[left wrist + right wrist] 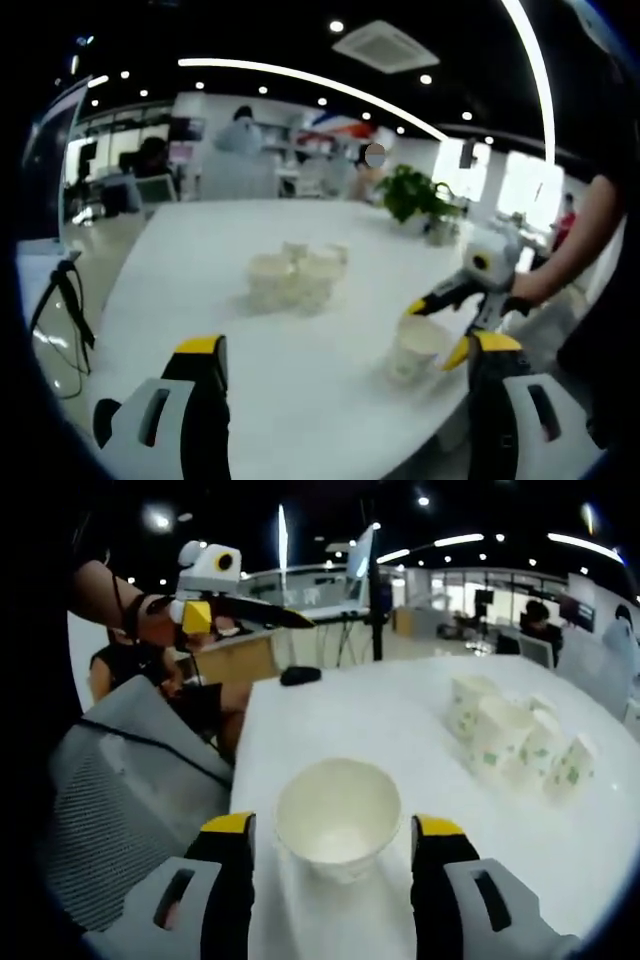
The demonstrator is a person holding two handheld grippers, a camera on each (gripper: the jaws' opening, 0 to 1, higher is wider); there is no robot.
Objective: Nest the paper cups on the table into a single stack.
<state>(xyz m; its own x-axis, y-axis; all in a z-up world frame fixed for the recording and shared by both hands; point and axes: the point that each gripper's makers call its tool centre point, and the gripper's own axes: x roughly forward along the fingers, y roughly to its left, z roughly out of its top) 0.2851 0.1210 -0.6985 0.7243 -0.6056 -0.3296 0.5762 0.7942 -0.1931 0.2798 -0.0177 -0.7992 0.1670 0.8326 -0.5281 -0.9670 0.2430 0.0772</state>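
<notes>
One white paper cup (338, 820) stands upright near the table's edge, between the jaws of my right gripper (333, 828). The jaws are spread on either side with a small gap to the cup's rim. The left gripper view has this same cup (415, 350) with the right gripper (436, 330) around it, held by a hand. Several more paper cups with green print (515, 735) cluster farther along the table, some lying on their sides; they appear again as a cluster (295, 275) mid-table. My left gripper (347, 345) is open above the bare table, well short of the cluster.
The white table (200, 250) is long. A potted plant (415, 195) stands at its far right, and a small black object (300, 675) lies near its far end. A grey chair (130, 780) sits beside the table edge. People sit in the background.
</notes>
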